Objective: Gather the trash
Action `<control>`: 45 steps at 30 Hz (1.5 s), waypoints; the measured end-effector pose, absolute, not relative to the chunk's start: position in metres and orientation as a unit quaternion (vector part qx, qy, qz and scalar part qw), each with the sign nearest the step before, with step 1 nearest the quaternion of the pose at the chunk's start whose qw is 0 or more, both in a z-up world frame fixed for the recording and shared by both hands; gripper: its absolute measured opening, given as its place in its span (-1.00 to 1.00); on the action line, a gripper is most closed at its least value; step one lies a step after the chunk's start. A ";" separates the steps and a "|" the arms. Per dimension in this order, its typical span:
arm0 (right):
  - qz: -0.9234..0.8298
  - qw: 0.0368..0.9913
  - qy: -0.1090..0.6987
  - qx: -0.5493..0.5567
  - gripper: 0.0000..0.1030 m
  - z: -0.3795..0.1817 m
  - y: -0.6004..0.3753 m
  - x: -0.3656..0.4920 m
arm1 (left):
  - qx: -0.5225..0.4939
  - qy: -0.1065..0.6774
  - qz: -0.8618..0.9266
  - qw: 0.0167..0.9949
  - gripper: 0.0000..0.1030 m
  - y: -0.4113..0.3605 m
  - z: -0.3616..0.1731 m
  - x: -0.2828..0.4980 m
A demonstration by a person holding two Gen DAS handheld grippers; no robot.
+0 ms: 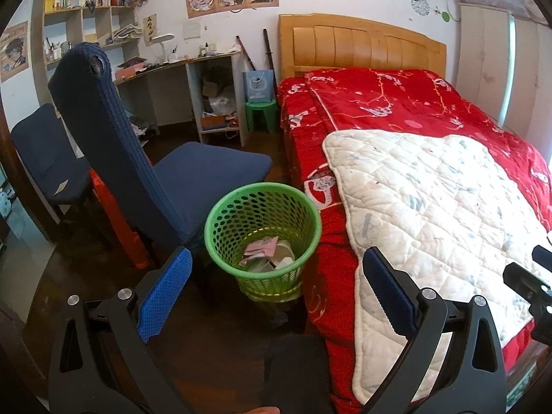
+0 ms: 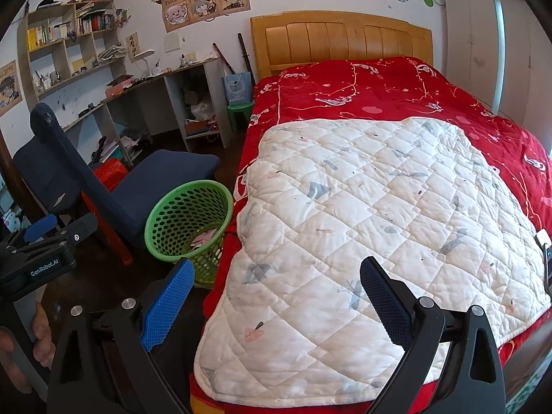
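Observation:
A green perforated trash basket (image 1: pixel 262 238) stands on the dark floor between a blue chair and the bed; it holds pink and white paper scraps (image 1: pixel 267 252). It also shows in the right wrist view (image 2: pixel 188 222). My left gripper (image 1: pixel 276 276) is open and empty, held above and in front of the basket. My right gripper (image 2: pixel 276 286) is open and empty over the white quilt (image 2: pixel 379 214) at the bed's foot. The left gripper also shows at the left edge of the right wrist view (image 2: pixel 51 238).
A bed with a red blanket (image 1: pixel 379 103) fills the right side. A blue chair (image 1: pixel 165 172) and a red stool (image 1: pixel 117 220) stand left of the basket. A cluttered desk (image 1: pixel 179 65), shelves and a green stool (image 1: pixel 260 114) line the far wall.

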State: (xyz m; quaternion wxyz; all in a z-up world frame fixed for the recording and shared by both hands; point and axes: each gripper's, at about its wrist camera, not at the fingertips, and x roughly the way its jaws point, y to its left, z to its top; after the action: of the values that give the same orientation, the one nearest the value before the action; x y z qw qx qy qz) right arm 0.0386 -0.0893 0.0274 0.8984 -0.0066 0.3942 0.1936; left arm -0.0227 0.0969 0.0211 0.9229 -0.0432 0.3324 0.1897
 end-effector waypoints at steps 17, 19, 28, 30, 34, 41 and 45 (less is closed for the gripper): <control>0.191 0.903 0.384 -0.004 0.82 0.032 -0.091 0.036 | -0.037 0.328 0.199 0.923 0.90 0.097 0.023 -0.024; 0.190 0.904 0.383 -0.004 0.82 0.034 -0.091 0.036 | -0.036 0.326 0.201 0.923 0.90 0.097 0.023 -0.024; 0.191 0.904 0.382 -0.004 0.82 0.036 -0.091 0.036 | -0.035 0.327 0.204 0.922 0.90 0.098 0.022 -0.025; 0.191 0.904 0.382 -0.004 0.82 0.035 -0.091 0.036 | -0.037 0.327 0.205 0.922 0.90 0.099 0.022 -0.025; 0.192 0.904 0.381 -0.004 0.82 0.036 -0.092 0.036 | -0.036 0.327 0.207 0.921 0.90 0.099 0.023 -0.025; 0.191 0.904 0.381 -0.004 0.82 0.035 -0.091 0.036 | -0.041 0.328 0.208 0.921 0.90 0.100 0.022 -0.025; 0.190 0.904 0.383 -0.004 0.82 0.034 -0.092 0.036 | -0.042 0.330 0.204 0.921 0.90 0.098 0.021 -0.024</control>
State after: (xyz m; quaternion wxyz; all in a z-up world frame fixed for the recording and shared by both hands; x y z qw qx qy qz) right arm 0.0365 -0.0920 0.0342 0.9039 -0.0042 0.3832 0.1900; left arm -0.0241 0.0983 0.0209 0.9206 -0.0424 0.3302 0.2039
